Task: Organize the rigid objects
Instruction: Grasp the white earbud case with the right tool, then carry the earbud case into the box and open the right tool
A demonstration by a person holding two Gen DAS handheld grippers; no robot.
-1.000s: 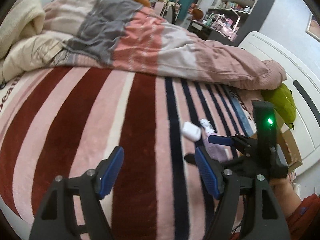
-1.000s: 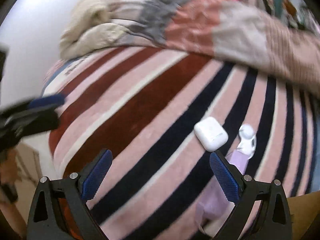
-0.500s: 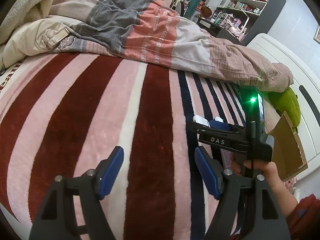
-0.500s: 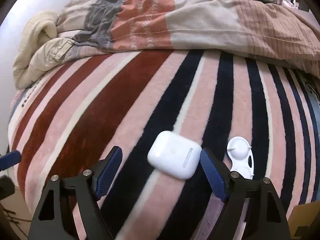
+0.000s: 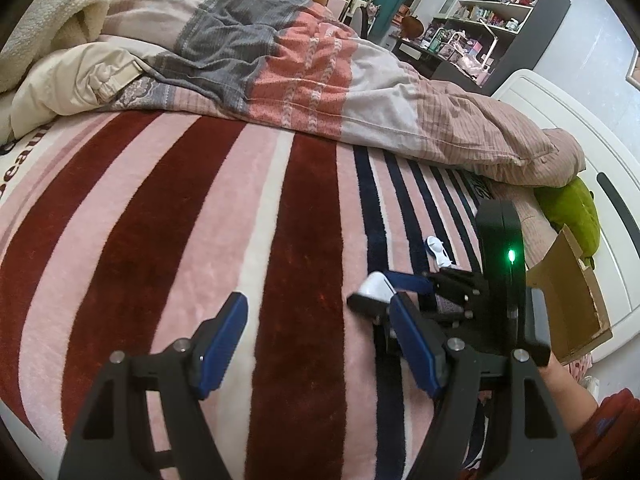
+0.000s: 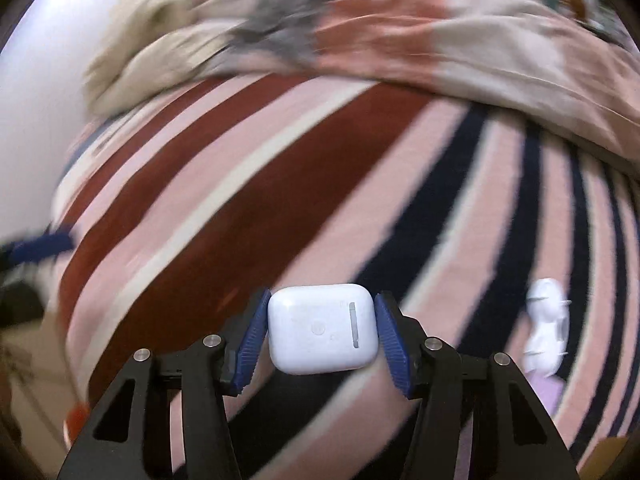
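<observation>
My right gripper (image 6: 322, 330) is shut on a white earbud case (image 6: 322, 328), held between its blue pads just above the striped blanket. In the left wrist view the right gripper (image 5: 380, 292) shows at the right with the white case (image 5: 374, 286) in its tips. My left gripper (image 5: 320, 328) is open and empty over the blanket, just left of the right gripper. A small white plastic piece (image 6: 546, 320) lies on the blanket to the right of the case, and it also shows in the left wrist view (image 5: 437, 250).
The striped pink, red and navy blanket (image 5: 180, 220) covers the bed. A bunched duvet (image 5: 300, 72) lies across the far side. A cardboard box (image 5: 576, 300) and a green cushion (image 5: 572, 216) sit at the right edge by a white bed frame (image 5: 580, 128). Shelves (image 5: 492, 12) stand beyond.
My right gripper has closed on the white earbud case and lifted it off the blanket, swinging left. The left gripper stays open and barely moves.
</observation>
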